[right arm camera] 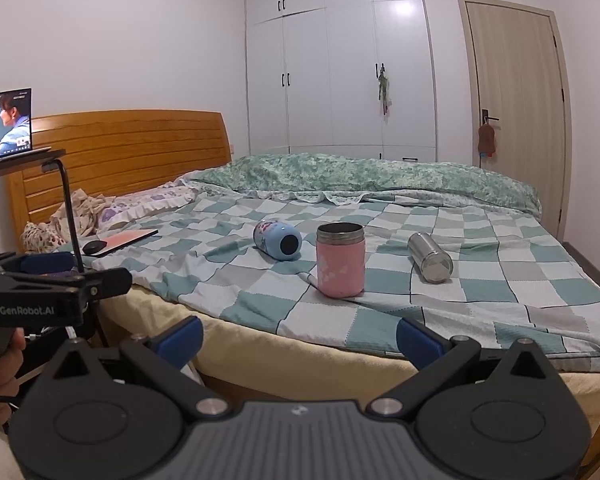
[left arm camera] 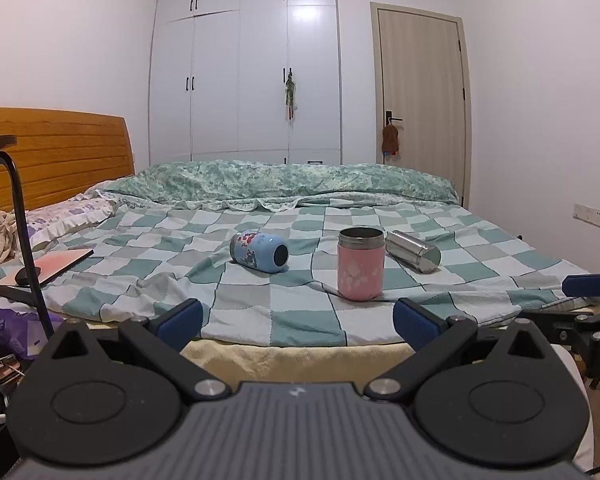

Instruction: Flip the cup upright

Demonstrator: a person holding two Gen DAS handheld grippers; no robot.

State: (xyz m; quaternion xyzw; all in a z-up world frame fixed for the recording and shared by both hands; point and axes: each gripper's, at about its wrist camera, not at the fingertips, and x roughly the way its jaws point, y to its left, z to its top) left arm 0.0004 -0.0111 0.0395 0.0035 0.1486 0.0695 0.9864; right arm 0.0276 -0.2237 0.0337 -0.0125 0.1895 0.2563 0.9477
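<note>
Three cups are on the checked bedspread (left arm camera: 260, 300). A pink cup (left arm camera: 360, 264) (right arm camera: 340, 260) stands upright with its steel mouth up. A blue patterned cup (left arm camera: 259, 251) (right arm camera: 277, 239) lies on its side to its left. A steel cup (left arm camera: 413, 250) (right arm camera: 430, 257) lies on its side to the right. My left gripper (left arm camera: 298, 320) is open and empty at the bed's near edge, short of the cups. My right gripper (right arm camera: 299, 338) is open and empty, also at the near edge. The left gripper also shows at the left of the right wrist view.
A tablet (left arm camera: 58, 264) with a black mouse (right arm camera: 94, 246) lies on the bed's left side. A laptop stand (right arm camera: 66, 200) with a lit screen (right arm camera: 6, 122) rises at the left. A folded quilt (left arm camera: 284, 182), wardrobe (left arm camera: 244, 72) and door (left arm camera: 420, 88) are behind.
</note>
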